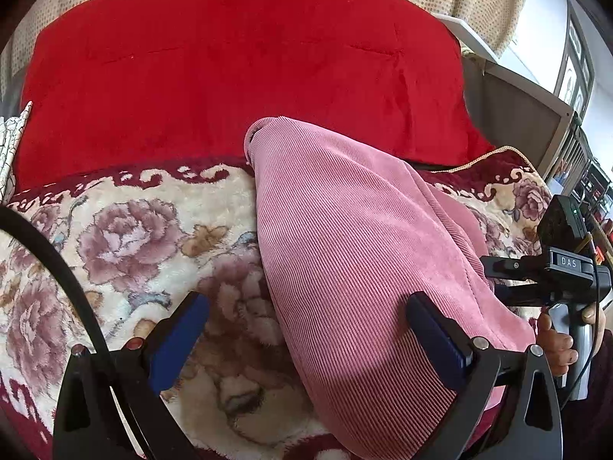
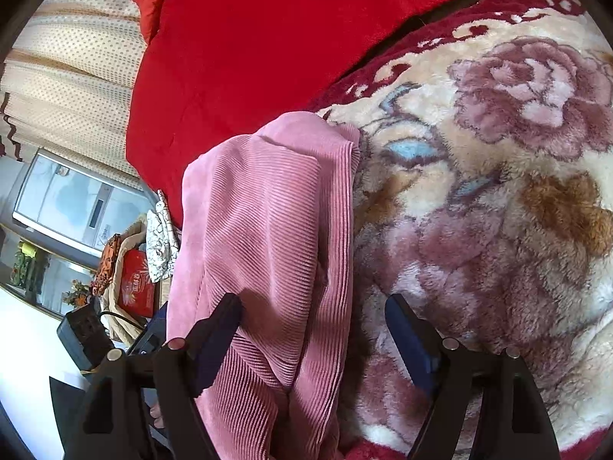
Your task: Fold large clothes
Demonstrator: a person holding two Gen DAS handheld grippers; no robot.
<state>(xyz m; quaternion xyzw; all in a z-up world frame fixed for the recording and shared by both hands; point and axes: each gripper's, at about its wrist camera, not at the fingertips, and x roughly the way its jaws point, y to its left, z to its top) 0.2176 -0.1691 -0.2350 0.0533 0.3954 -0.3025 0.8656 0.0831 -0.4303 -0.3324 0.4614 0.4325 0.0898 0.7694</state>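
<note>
A: Left wrist view, left to right. Floral blanket (image 1: 126,237) from nine o'clock through the centre, red quilt (image 1: 237,61) across twelve. Pink corduroy garment (image 1: 364,253) runs from centre to five o'clock — a long narrow band, top end near the red quilt's edge.

B: Left gripper (image 1: 306,329)?

A: Spread wide. Left finger sits over the blanket; right finger rests against the pink cloth, nothing pinched. At three o'clock the right gripper's body (image 1: 555,268), with a hand (image 1: 559,341) on its handle.

B: Right wrist view?

A: Curtain (image 2: 69,88) at ten, a glass-fronted cabinet (image 2: 72,199) at nine. The garment (image 2: 268,237) fills centre to six, doubled lengthwise — one layer lapped over another, a hemmed edge on its right side. Blanket (image 2: 498,191) from one to five.

B: Right gripper (image 2: 312,326)?

A: Jaws apart, not pressing. Cloth lies between them, nearer the left finger (which just touches it); the right finger stands over bare blanket.

B: Progress?

A: My reading — the lengthwise folds look done, since the piece is already a strip. Both grippers free suggests a fold just laid down. Left to do: probably fold the strip crosswise, end to end, and flatten it. The near end is hidden below the frame, so I can't tell how tidy it is.
</note>
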